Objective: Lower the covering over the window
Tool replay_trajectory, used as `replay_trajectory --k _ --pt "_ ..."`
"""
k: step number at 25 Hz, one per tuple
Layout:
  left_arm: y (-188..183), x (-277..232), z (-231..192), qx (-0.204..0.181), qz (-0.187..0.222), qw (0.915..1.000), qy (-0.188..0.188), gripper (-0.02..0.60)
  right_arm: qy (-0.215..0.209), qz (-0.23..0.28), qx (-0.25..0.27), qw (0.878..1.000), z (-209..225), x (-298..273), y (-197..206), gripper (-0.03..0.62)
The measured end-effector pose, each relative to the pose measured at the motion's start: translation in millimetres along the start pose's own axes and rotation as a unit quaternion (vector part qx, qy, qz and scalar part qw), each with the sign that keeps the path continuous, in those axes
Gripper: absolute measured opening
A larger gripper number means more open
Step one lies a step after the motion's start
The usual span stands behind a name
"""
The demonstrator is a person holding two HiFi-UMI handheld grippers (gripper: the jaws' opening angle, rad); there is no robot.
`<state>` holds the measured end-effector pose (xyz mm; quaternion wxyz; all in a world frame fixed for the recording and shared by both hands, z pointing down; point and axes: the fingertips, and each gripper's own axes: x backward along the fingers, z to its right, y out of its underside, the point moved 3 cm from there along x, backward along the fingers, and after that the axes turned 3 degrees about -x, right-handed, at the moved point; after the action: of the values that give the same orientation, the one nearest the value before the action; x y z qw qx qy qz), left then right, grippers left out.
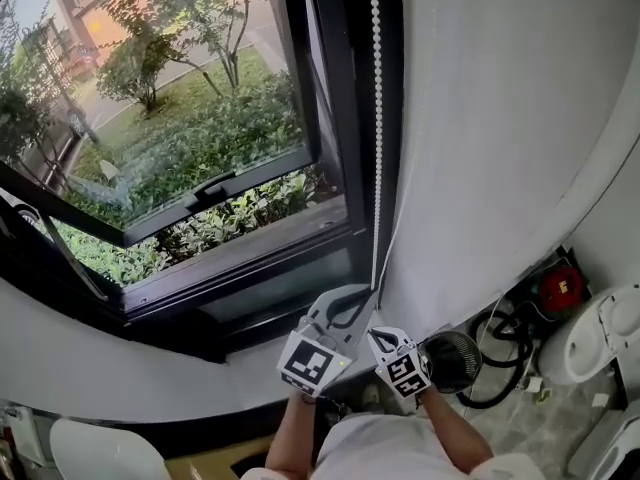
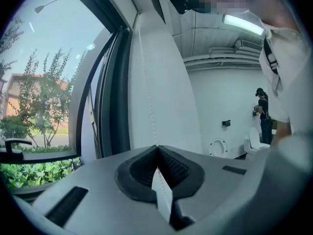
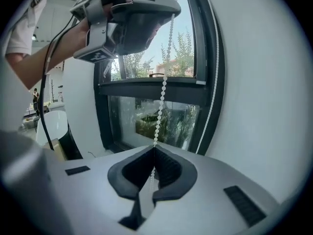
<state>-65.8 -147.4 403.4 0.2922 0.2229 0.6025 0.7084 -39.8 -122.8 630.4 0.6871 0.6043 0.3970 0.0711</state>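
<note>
The left gripper [image 2: 156, 148] has its jaws pressed together on a white beaded pull chain [image 3: 162, 97], which runs up from between the dark ribbed pads [image 2: 171, 168] along the pale surface beside the window. The right gripper [image 3: 153, 149] is likewise clamped on that same chain. Seen from it, the beads rise straight out of the meeting jaws to the left gripper, which grips the chain higher up. In the head view both grippers sit close together at the lower right corner of the black-framed window [image 1: 335, 98], left above right, each marker cube facing the camera and the chain hanging taut above them down the frame's right edge. No covering can be made out over the panes in any view – green shrubs and small trees [image 1: 190, 118] show through the glass. A white curved wall [image 1: 500, 118] stands just right of the chain. Below it on the floor are a black round fan [image 1: 455, 360], looped black cables [image 1: 497, 353] and a white toilet [image 1: 600, 340].
</note>
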Motion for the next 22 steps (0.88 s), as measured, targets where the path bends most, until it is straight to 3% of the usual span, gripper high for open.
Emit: replay_trajectory --k 6,11,14,18,22 --pt "43.0 -1.6 7.8 0.023 -0.030 0.9993 0.001 0.014 -0.001 -0.053 0.004 0.999 -2.1 -9.5 38.4 0.015" --pt "56.5 -1.5 3.3 0.037 -0.023 0.9990 -0.012 0.014 0.003 -0.037 0.008 0.999 -0.7 0.4 38.4 0.046" --pt "56.7 -1.4 -0.6 0.034 -0.021 0.9990 -0.019 0.014 -0.016 0.006 -0.005 1.000 -3.2 16.3 13.9 0.123" --pt "56.7 -0.1 -2.1 0.034 -0.021 0.9990 -0.022 0.014 -0.015 0.080 -0.027 0.996 -0.8 54.8 -43.0 0.130" --pt "57.0 -0.2 -4.3 0.030 -0.021 0.9990 -0.025 0.014 -0.017 0.176 -0.060 0.982 10.0 98.7 -124.3 0.130"
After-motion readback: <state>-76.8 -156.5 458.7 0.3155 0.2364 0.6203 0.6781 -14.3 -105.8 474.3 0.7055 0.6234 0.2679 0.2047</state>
